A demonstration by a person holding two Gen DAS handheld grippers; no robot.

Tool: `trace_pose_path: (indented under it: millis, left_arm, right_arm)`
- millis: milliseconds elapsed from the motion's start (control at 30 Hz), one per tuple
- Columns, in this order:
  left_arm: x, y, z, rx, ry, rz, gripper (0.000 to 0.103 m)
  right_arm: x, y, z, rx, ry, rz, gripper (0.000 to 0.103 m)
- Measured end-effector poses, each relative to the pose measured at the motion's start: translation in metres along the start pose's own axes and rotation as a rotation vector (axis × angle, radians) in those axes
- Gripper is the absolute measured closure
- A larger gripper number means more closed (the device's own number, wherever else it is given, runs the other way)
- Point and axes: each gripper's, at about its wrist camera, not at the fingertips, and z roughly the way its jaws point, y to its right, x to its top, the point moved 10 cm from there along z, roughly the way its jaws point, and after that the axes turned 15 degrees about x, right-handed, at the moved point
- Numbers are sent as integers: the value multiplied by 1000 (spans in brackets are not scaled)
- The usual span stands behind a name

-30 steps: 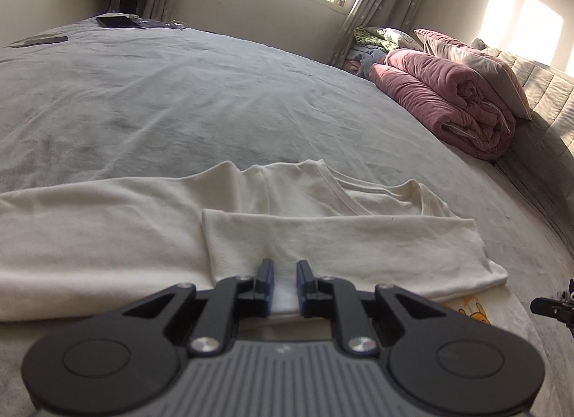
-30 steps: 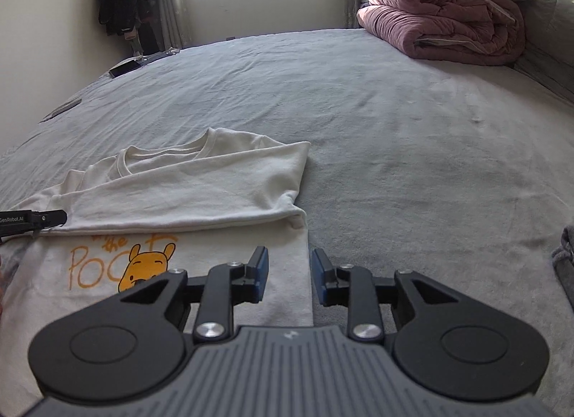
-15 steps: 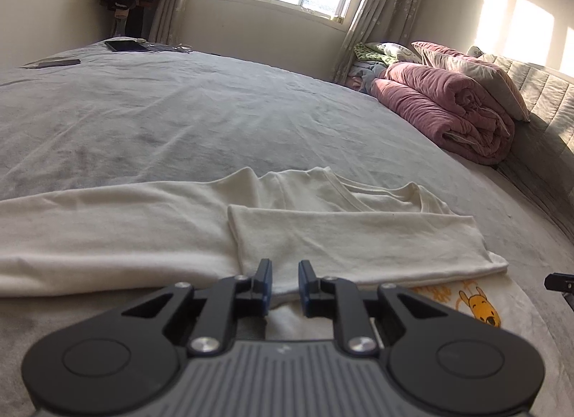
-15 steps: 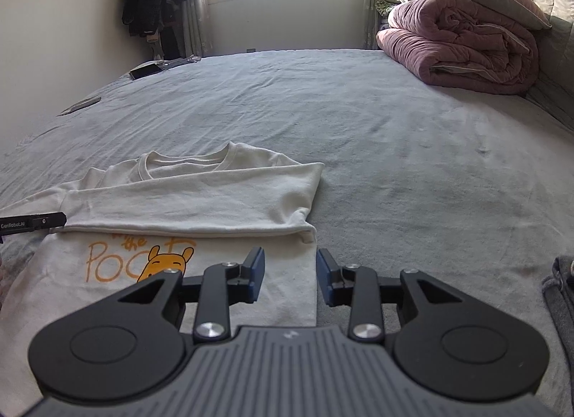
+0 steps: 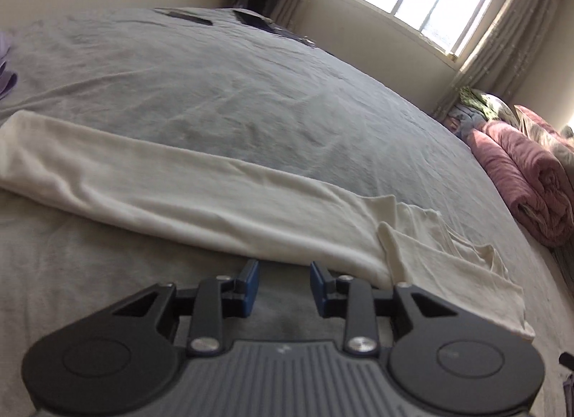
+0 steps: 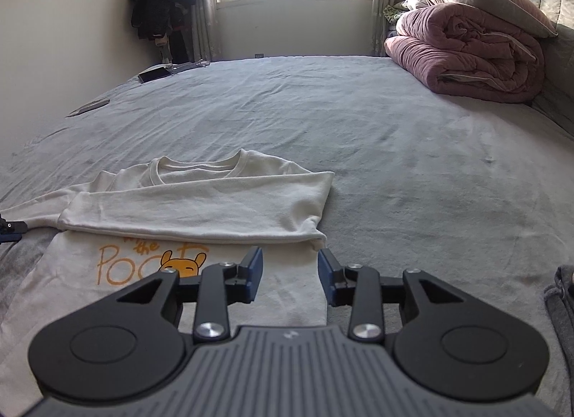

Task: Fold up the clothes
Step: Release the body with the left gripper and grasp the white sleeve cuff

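Grey bed cover (image 6: 394, 173) fills both views. From left: a phone (image 6: 153, 74) near its far-left edge, then the cream sweatshirt (image 6: 201, 202) at the near edge, one sleeve (image 5: 179, 194) stretched left. Pink quilt (image 6: 466, 55) sits far right. Left gripper (image 5: 281, 288) and right gripper (image 6: 290, 277) have just been opening; nothing sits between their fingers.

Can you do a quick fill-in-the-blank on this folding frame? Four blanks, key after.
1. The cream sweatshirt lies on a bed covered in ____ fabric.
2. One sleeve is folded across the chest; the other sleeve still lies stretched out ____.
3. The print on the sweatshirt's front is coloured ____.
4. The rolled quilt by the headboard is ____.

Missing words: grey; flat; orange; pink
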Motion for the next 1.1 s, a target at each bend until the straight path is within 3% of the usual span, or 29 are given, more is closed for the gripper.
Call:
trace_pose_path:
  millis: [167,533,733,967,1100]
  left_arm:
    - [17,-53,0,104,-12,-168,62]
    - [32,-137,2,235,3,-530,61]
    - [40,-170,4,235,34,-687,62]
    - [43,-190,4,245,59,-763,66]
    - [42,-201,3,294,62,-762,84]
  right_arm:
    - [-2,-2,3,4,-8,-4,64]
    - [-3,-7,5,12,-12,-11,63]
    - [-3,-9,4,17,-6,-13,63]
    - [-2,-10,2,18,0,-15,63]
    - [-1,-10,2,19,3,-15,63]
